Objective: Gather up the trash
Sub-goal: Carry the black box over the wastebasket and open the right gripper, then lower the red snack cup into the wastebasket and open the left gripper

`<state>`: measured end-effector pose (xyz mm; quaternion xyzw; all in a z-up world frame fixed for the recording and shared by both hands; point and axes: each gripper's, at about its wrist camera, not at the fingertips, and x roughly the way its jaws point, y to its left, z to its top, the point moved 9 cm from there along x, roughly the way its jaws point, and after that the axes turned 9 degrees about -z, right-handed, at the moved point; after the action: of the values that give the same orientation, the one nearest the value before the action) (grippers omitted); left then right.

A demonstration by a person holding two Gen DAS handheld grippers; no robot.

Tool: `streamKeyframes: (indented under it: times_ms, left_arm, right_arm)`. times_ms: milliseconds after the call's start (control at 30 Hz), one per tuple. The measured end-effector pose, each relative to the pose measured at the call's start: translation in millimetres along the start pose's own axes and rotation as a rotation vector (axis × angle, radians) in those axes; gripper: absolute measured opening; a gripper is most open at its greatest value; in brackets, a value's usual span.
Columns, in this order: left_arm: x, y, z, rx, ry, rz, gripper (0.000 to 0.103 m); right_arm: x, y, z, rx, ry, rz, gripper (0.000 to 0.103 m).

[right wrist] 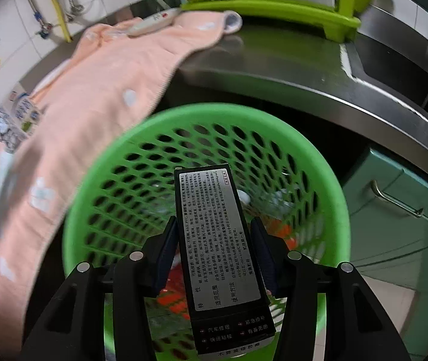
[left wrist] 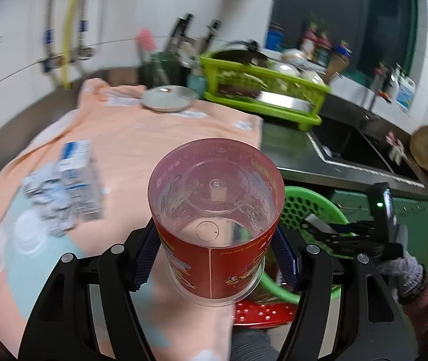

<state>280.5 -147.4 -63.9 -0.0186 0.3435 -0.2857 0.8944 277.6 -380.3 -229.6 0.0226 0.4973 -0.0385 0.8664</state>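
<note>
The right gripper (right wrist: 212, 255) pinches a long black box (right wrist: 220, 252) by its two narrow sides, near the middle of its length, and points it down over the mouth of the green basket (right wrist: 331, 186). The box looks like thin printed cardboard, so it is probably light and a little crushable; the hold on the narrow sides seems sensible, because the wide printed face would bend more easily.

The left gripper (left wrist: 217, 258) is closed on a clear plastic cup (left wrist: 215, 207) with a red label, its blue pads (left wrist: 146, 254) pressing the wall low on both sides. The cup is above the edge of the peach towel (left wrist: 153, 138), just beside the basket. Its wall seems thin and smooth, so it may slip or squeeze inward. More packaging (left wrist: 66, 186) lies on the towel.
</note>
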Motion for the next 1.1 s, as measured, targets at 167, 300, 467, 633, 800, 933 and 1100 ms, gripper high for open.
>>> streamKeyframes:
  times_ms: [167, 300, 467, 633, 800, 933, 1100]
  left_arm:
    - [38, -34, -4, 0.04, 0.065, -0.04, 0.066]
    - [68, -57, -13, 0.066, 0.119, -0.068, 0.066]
    - [101, -75, -25, 0.088, 0.188, -0.091, 0.066]
    - [140, -89, -40, 0.12, 0.272, -0.093, 0.066]
    - [178, -102, -55, 0.171, 0.354, -0.072, 0.066]
    - [204, -107, -65, 0.17, 0.406, -0.071, 0.066]
    - [231, -106, -80, 0.152, 0.472, -0.048, 0.067]
  right_arm:
    - [12, -6, 4, 0.035, 0.006, 0.02, 0.052]
    - [9, -12, 6, 0.042, -0.007, 0.029, 0.056]
    - [-11, -17, 7, 0.053, -0.056, 0.056, 0.057]
    - [-41, -24, 8, 0.07, -0.129, 0.074, 0.063]
    - [-60, -31, 2, 0.088, -0.176, 0.088, 0.064]
    - [-64, -33, -2, 0.095, -0.184, 0.104, 0.064]
    - [-62, -37, -9, 0.103, -0.182, 0.102, 0.065]
